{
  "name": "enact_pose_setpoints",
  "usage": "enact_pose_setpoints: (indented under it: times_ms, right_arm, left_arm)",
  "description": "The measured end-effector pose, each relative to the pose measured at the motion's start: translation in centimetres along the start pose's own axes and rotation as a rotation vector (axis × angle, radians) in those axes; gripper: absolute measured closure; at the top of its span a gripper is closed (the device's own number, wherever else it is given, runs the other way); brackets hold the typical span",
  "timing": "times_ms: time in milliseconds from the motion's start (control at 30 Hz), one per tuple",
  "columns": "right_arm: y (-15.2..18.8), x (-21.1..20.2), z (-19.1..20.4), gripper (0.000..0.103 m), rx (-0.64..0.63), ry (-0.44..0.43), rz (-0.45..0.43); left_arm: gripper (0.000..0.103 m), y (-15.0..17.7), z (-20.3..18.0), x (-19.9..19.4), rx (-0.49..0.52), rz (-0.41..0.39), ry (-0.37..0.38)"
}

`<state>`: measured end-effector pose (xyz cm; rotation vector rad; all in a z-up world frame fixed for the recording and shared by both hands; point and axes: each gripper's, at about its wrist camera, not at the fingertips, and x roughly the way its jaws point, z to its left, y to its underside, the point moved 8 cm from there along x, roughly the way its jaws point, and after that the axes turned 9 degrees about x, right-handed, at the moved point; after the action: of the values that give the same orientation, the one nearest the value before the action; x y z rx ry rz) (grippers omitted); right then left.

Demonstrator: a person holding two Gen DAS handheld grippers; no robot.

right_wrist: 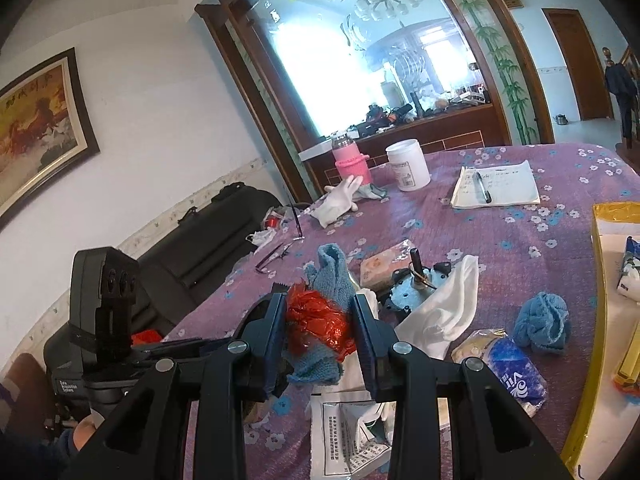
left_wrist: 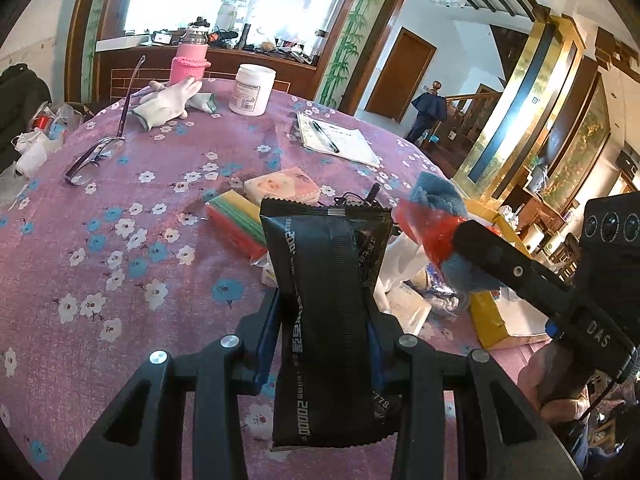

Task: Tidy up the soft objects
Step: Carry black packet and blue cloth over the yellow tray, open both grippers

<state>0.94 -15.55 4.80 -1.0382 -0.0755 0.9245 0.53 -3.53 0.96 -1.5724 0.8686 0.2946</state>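
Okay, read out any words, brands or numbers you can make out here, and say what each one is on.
"DAS": right gripper body.
"2000": black foil packet in left gripper.
"Data Acquisition System": left gripper body.
"Vi...", partly hidden: blue tissue pack.
White jar label, notepad, leaflet: too small to read.

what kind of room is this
Most likely a home dining or living room: a round table under a flowered cloth, a framed horse painting on the wall, and a wooden sideboard cluttered with household odds and ends.
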Motion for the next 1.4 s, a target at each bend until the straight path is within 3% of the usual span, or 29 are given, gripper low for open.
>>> enact_pose_setpoints:
  times_ms: [367,567,700,933,1033,1133,1267,1400]
  right_arm:
    - [-0.9,-2.3,-1.4,0.067,0.082,-0.001,-0.036]
    - [-1.9,-6.8,-2.8,0.067,0.134,0.0,-0.106]
    - [-3.5,-10.7,-5.7,0.067,0.187,0.043,-0.177]
    - [-7.0,-17.1,-13.6,0.067,0.277,0.23,-0.257]
    - [-8.6,-18.2,-17.8,0.067,0.318,0.331,-0.232]
    - [-10.0,-18.7,-22.1,0.067,0.41,0.378,-0.205]
    - [-11.4,-19.0,-26.2,0.067,0.446,0.508,-0.173]
    - [-11.3,-18.6,-29.8,0.067,0.498,0.58,-0.143]
  left_arm:
    - [0.067,-0.5,-2.0,-1.5,0.034,-0.012,0.02]
    - [0.067,-1.4,-5.0,-1.2,0.079,-0.007,0.062]
    - [0.067,-2.5,-8.3,0.2,0.125,0.013,0.11]
    - [0.067,-4.7,-16.1,4.8,0.178,0.076,0.248]
    - [0.067,-5.3,-19.6,7.7,0.191,0.125,0.302]
    - [0.067,-6.0,-22.5,10.8,0.206,0.172,0.331]
    - [0.067,-6.6,-24.9,14.8,0.188,0.223,0.349]
    - [0.067,-5.9,-26.6,18.2,0.166,0.275,0.357]
